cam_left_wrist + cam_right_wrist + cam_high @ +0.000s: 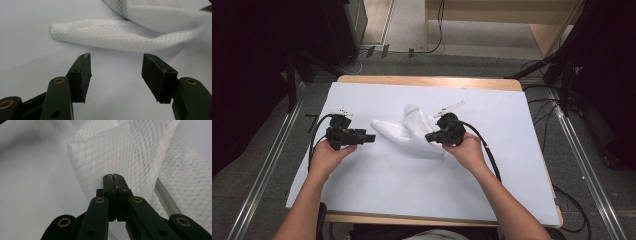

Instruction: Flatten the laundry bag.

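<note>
Garment (412, 132) is laid mid-table (362, 190); left gripper (371, 138) sits just left of it, right gripper (430, 137) at its right part, probably pinching fabric.

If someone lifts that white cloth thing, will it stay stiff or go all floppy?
Probably floppy: the white mesh garment lies folded and draped over itself. It looks thin, so likely light. Its zipper edge may hang a bit stiffer.

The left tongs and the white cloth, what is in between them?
Nothing but bare table cover. In the left gripper view the open left tongs stop short of the cloth, with plain cover between; the high view agrees.
</note>
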The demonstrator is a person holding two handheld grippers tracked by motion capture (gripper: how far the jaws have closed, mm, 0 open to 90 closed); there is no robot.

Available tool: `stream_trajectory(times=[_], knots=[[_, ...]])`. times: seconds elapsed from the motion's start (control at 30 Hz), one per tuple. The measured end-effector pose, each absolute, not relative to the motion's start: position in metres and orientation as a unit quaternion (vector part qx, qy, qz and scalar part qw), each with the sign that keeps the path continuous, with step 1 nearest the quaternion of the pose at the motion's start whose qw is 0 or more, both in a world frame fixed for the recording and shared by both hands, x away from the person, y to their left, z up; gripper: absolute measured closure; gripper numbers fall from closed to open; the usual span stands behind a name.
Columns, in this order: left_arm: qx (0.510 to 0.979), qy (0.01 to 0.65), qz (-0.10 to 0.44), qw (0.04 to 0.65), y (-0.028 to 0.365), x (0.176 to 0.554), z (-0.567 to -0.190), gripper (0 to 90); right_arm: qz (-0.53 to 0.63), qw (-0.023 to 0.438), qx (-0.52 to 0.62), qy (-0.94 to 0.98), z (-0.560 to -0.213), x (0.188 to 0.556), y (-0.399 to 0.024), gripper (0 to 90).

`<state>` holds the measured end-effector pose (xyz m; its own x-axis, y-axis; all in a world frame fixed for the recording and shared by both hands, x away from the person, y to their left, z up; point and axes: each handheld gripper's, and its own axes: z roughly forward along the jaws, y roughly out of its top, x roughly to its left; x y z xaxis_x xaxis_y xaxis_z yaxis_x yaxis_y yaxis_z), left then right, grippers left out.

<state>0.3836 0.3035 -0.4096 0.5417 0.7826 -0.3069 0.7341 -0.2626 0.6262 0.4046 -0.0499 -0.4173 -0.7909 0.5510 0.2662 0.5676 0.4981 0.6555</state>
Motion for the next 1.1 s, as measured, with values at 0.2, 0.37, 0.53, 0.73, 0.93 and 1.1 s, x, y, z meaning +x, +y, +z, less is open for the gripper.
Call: stream_trajectory(times=[0.2,0.37,0.53,0.73,0.93,1.1], knots=[[0.793,0.477,0.033,0.378,0.304,0.385,-0.410,41.8,-0.382,0.020,-0.309,-0.871,-0.427,0.387,-0.043,90.0],[0.792,0.478,0.033,0.378,0.301,0.388,-0.411,41.7,-0.372,0.029,-0.305,-0.876,-0.437,0.374,-0.040,90.0],[0.794,0.477,0.033,0.375,0.300,0.392,-0.413,41.7,-0.367,0.035,-0.302,-0.879,-0.441,0.367,-0.038,88.1],[0.794,0.478,0.031,0.374,0.300,0.399,-0.416,41.6,-0.394,0.007,-0.304,-0.867,-0.420,0.372,-0.040,82.3],[0.791,0.484,0.041,0.372,0.300,0.411,-0.418,41.2,-0.407,-0.014,-0.318,-0.856,-0.407,0.392,-0.038,73.6],[0.781,0.494,0.044,0.380,0.304,0.422,-0.420,41.4,-0.406,-0.019,-0.336,-0.850,-0.402,0.418,-0.029,67.6]])
